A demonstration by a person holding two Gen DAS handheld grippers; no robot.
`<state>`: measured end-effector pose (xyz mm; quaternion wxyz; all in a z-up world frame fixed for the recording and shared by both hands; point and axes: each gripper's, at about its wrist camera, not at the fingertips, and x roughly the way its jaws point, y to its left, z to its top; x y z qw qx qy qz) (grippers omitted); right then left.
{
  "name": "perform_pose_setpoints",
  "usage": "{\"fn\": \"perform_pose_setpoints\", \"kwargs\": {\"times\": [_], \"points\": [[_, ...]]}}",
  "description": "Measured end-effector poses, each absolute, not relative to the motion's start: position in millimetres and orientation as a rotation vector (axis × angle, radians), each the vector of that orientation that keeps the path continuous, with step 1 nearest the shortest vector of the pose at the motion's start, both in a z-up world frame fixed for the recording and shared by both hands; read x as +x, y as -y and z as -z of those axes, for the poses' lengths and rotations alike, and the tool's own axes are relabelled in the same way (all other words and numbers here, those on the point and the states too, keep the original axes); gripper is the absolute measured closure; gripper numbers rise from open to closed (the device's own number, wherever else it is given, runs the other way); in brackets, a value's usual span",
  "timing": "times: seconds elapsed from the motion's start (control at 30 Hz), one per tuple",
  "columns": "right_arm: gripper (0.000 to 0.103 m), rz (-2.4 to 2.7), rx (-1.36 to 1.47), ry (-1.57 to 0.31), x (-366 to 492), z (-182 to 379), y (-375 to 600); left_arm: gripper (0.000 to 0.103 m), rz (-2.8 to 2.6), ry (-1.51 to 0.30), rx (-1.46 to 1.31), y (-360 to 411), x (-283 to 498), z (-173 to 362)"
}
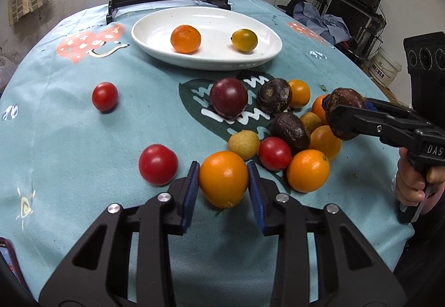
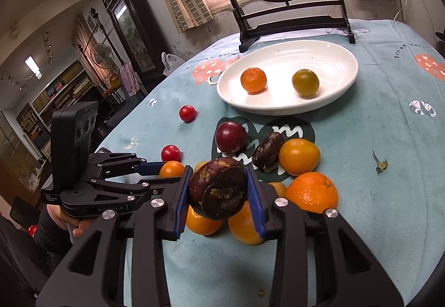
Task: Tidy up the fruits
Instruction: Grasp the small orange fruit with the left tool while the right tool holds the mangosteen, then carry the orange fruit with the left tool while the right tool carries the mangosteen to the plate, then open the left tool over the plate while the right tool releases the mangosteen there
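left jaws (image 1: 223, 181) closed onto an orange fruit (image 1: 223, 177) resting on the surface (image 1: 69, 140) | right jaws (image 2: 218, 190) clamped on a dark wrinkled fruit (image 2: 218, 187) — held clear above the pile | step: picking | next — carry both to the white dish (image 1: 155, 37) without squeezing harder
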<state>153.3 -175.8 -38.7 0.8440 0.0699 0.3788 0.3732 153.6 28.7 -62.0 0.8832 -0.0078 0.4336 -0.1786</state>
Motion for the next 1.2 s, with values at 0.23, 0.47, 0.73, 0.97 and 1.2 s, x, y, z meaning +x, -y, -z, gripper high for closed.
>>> {"fn": "perform_pose_setpoints", "kwargs": {"times": [0.23,0.47,0.73,0.97,1.2], "points": [[0.065,-0.801,0.149,-0.778,161.3,20.5,175.8,0.068,0.378,-0.840,-0.062,-34.4,164.3,32.8],[0.065,-0.704,0.127,-0.697,207.3,-12.5,172.7,0.068,0.332,-0.757,-0.093,-25.3,211.5,-6.0],[0.065,-0.513,0.142,-0.739,300.4,-1.5,177.5,0.068,0.208,-0.789,-0.162,-30.9,316.0,-21.6],[0.065,-0.471,0.151,-0.885,356.2,29.7,169.3,0.068,0.132,-0.903,-0.164,-37.2,381.9,11.6],[0.063,-0.462,0.141,-0.940,371.3,48.2,162.6,0.068,0.108,-0.964,-0.163,-41.0,400.2,34.3]]}}
